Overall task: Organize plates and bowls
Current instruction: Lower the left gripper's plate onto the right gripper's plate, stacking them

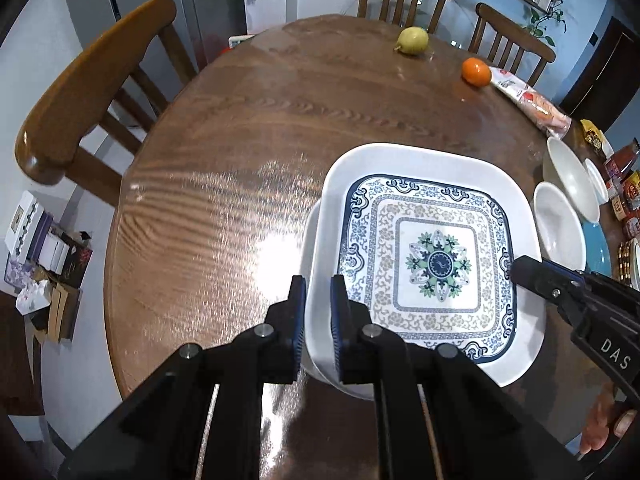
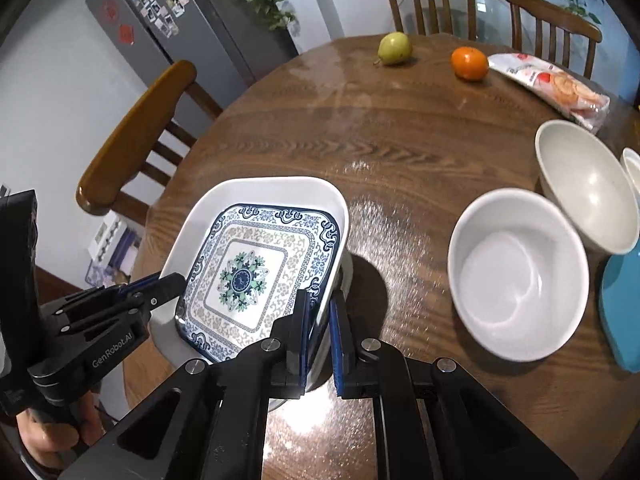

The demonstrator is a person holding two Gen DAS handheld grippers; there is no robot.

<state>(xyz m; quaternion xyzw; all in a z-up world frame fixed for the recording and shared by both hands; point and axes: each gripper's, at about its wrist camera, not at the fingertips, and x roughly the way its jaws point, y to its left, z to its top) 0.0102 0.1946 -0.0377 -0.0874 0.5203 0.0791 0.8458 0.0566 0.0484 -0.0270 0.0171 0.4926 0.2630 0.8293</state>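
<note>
While both tongs are pinching opposite rims of the square dish (image 1: 424, 256), I am keeping it level and lowering evenly — left tongs (image 1: 318, 320) on its near-left edge, right tongs (image 2: 320, 332) on the other side. It is sitting over what looks like a white bowl or plate beneath (image 1: 310, 240), near the counter (image 1: 240, 140) edge. Glazed ceramic is slippery, so I am gripping firmly; the round white bowl (image 2: 516, 276) is waiting just beside.
</note>
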